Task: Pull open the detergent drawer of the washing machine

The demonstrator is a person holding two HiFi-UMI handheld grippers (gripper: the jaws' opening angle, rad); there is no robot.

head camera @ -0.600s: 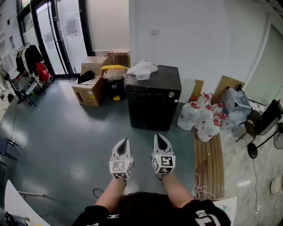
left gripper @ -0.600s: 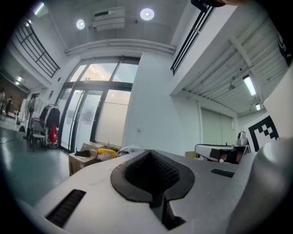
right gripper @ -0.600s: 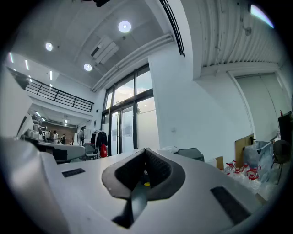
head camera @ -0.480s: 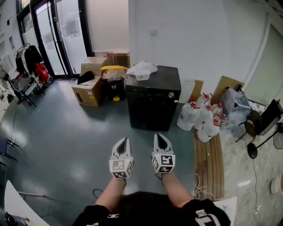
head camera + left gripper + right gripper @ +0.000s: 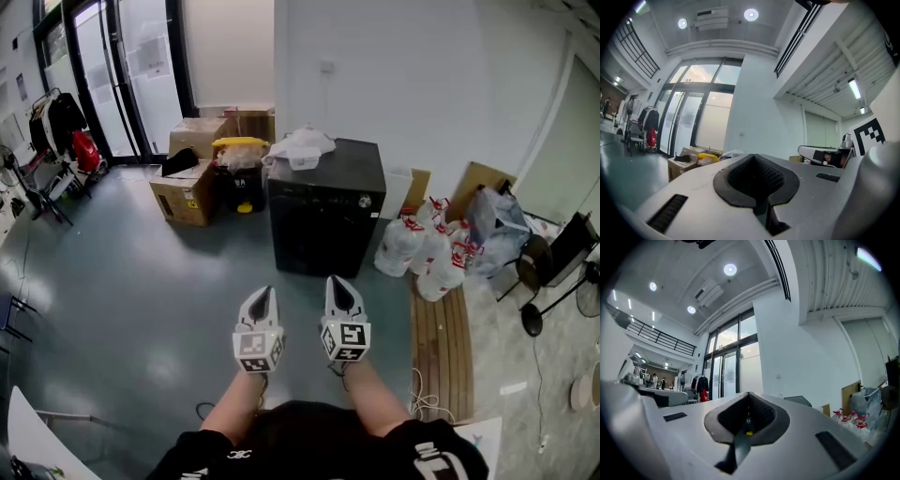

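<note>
A black washing machine [image 5: 325,208] stands against the white wall, its front facing me, with a small silver knob near its top right. A white bag [image 5: 302,147] lies on its top. Both grippers hover side by side over the floor, well short of the machine. My left gripper [image 5: 262,298] is shut with nothing in it, seen also as closed pads in the left gripper view [image 5: 757,185]. My right gripper [image 5: 341,289] is shut and empty too, its pads [image 5: 746,420] meeting. The drawer is not told apart at this distance.
Cardboard boxes [image 5: 190,187] and a yellow-lidded bin [image 5: 240,150] stand left of the machine. Large water jugs [image 5: 427,253] and bags sit to its right, with a wooden slat board [image 5: 441,342] on the floor. A cable [image 5: 427,403] lies near my feet.
The view has shifted slightly; both grippers have stayed side by side and shut, at nearly the same place.
</note>
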